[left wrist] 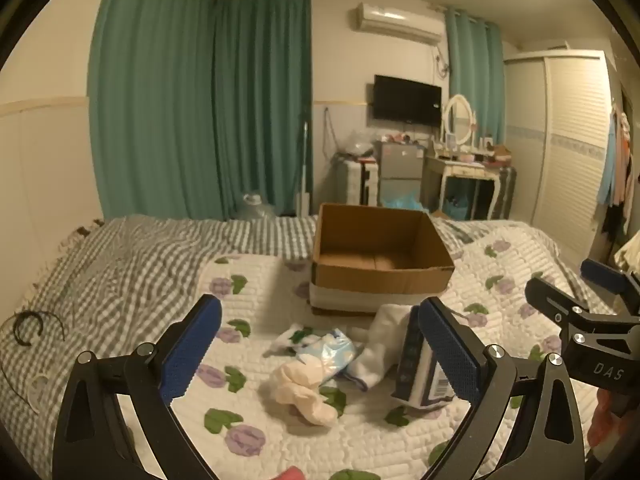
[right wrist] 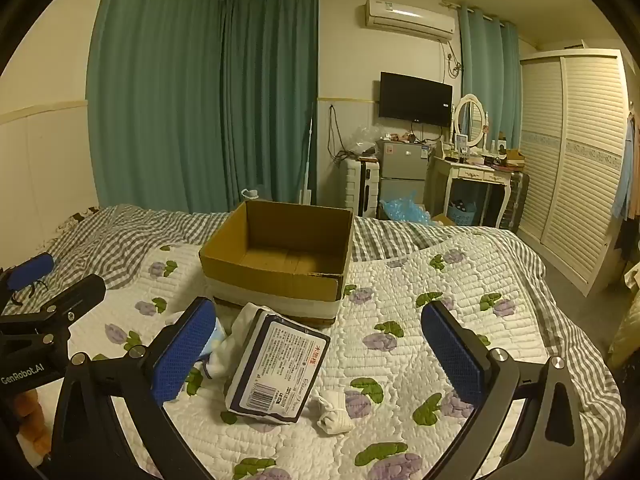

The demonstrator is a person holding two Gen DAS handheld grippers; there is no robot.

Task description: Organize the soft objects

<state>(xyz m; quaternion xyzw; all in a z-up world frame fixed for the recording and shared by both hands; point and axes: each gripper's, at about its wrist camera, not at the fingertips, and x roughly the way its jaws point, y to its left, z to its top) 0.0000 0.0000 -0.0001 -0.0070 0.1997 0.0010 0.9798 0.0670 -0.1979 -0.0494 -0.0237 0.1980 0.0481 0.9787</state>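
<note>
Left wrist view: both jaws gape wide over quilted floral bedspread [left wrist: 360, 436], crumpled cream sock [left wrist: 304, 392], cardboard box [left wrist: 380, 276]

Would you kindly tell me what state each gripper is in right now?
Left gripper: open, holding nothing, above the soft items on the bed.
Right gripper: open, holding nothing.

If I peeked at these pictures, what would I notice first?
Probably the open cardboard box standing empty in the middle of the flowery quilt. Just in front of it lies a little heap of soft things, with a dark blue tissue pack and a balled white sock.
</note>
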